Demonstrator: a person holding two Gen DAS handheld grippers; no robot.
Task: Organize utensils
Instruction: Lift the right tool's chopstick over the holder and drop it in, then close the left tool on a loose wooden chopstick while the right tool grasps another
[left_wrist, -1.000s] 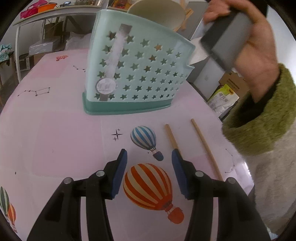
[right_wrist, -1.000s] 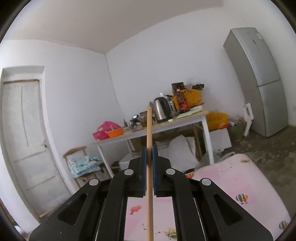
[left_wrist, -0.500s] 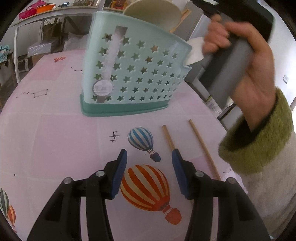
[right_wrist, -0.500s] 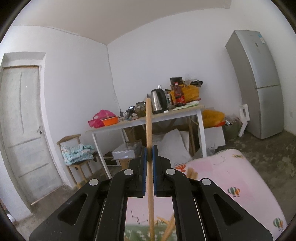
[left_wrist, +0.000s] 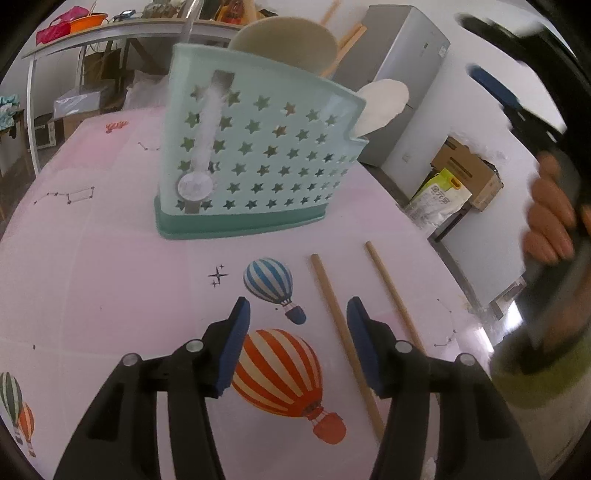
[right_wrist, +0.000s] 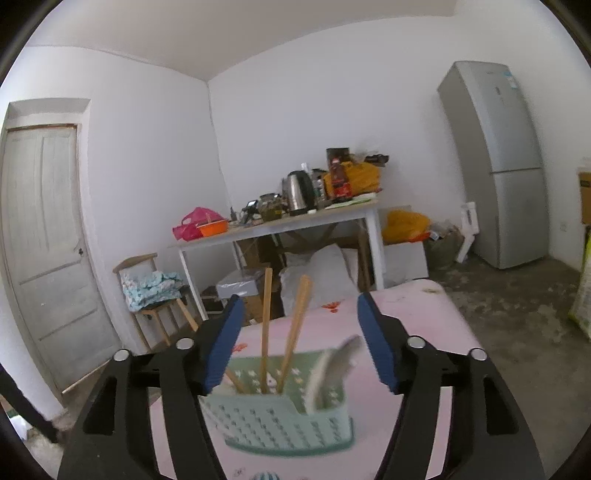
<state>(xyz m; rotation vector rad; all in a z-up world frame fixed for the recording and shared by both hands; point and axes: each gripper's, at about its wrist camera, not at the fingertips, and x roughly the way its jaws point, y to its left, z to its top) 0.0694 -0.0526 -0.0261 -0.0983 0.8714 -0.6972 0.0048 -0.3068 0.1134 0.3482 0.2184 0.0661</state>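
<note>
Pink tablecloth (left_wrist: 110, 280) with balloon print covers table. Mint star-perforated utensil holder (left_wrist: 258, 166) stands upright on it, holding spoons (left_wrist: 380, 101) and upright chopsticks (right_wrist: 266, 325). Right gripper (right_wrist: 301, 343) above and behind holder, jaws opening, spread wide, nothing between pads. Left gripper (left_wrist: 297, 350) low over cloth, jaws opening, spread; loose chopstick (left_wrist: 343, 343) lies on cloth between pads, untouched. Second loose chopstick (left_wrist: 391, 291) lies just right of it.
</note>
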